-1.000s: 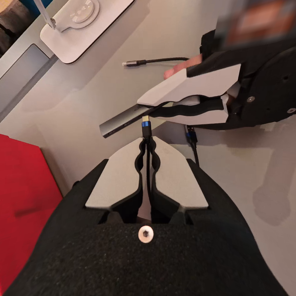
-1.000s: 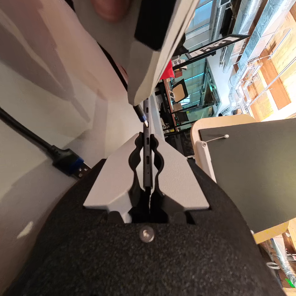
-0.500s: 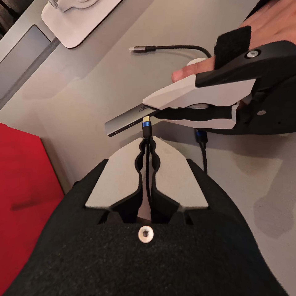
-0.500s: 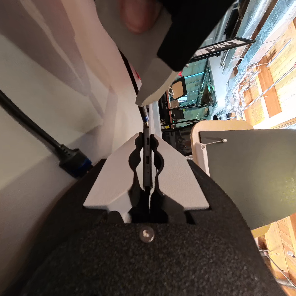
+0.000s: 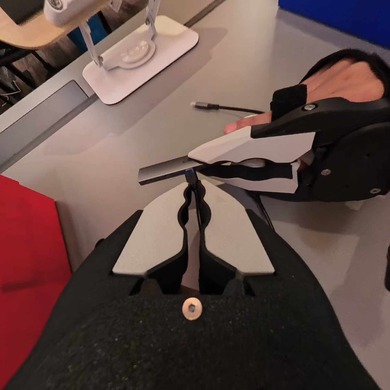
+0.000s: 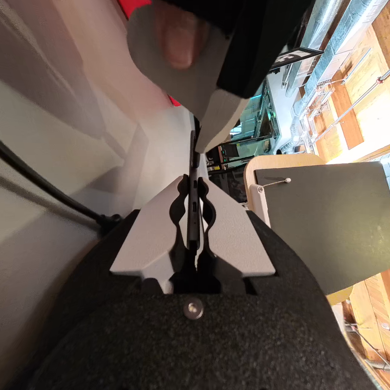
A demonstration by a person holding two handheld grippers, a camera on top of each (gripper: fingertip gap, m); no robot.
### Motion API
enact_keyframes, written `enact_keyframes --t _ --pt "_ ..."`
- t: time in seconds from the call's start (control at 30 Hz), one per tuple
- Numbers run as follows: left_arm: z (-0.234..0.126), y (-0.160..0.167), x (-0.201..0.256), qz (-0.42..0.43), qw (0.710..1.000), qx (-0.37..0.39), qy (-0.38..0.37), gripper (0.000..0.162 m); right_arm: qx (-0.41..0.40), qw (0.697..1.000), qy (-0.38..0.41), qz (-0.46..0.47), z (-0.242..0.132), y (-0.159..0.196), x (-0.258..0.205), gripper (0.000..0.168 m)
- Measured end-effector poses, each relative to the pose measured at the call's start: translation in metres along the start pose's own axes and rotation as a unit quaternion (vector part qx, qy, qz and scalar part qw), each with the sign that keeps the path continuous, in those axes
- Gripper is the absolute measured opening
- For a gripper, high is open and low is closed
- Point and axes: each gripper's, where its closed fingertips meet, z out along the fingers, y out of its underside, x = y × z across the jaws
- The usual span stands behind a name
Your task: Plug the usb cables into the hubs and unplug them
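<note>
My right gripper (image 6: 194, 179) is shut on a slim grey hub (image 6: 193, 211) and holds it edge-on above the grey table (image 5: 101, 152). In the left wrist view the hub (image 5: 160, 174) sticks out to the left of the right gripper (image 5: 196, 164). My left gripper (image 5: 193, 186) is shut on a thin black cable (image 5: 197, 211). The cable's blue-collared plug (image 5: 190, 174) sits in the hub's side, with no metal tip showing. In the right wrist view the left gripper's fingers (image 6: 213, 126) reach down to the plug (image 6: 197, 160).
A loose black cable with a silver plug (image 5: 202, 104) lies behind the hub. A white stand base (image 5: 143, 57) is at the back, a red object (image 5: 25, 232) at the left. A thick black cable (image 6: 52, 190) runs under the right gripper. A dark board (image 6: 316, 221) stands nearby. Both grippers' tips are close together, under 4 cm apart. Both grippers' tips are roughly 20 cm from the red object (image 5: 25, 232).
The plug's metal tip, bare below the hub before, has gone into the hub's side port. The left gripper has risen toward the hub, and the view has tilted to show more of the stand.
</note>
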Motion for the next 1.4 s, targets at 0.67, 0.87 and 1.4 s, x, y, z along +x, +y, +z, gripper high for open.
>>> enact_keyframes --t 0.67,0.87,1.4 --pt "0.007 0.004 -0.002 -0.015 0.999 0.030 -0.021 0.010 0.002 0.998 0.032 -0.061 -0.003 -0.007 0.009 0.008" --pt "0.005 0.010 -0.009 0.011 0.998 0.045 -0.035 0.010 0.034 0.989 -0.122 0.072 -0.016 -0.020 -0.008 0.026" --pt "-0.024 0.007 0.004 0.116 0.987 0.102 -0.043 0.010 -0.103 0.812 -0.348 0.458 -0.028 -0.030 -0.024 0.029"
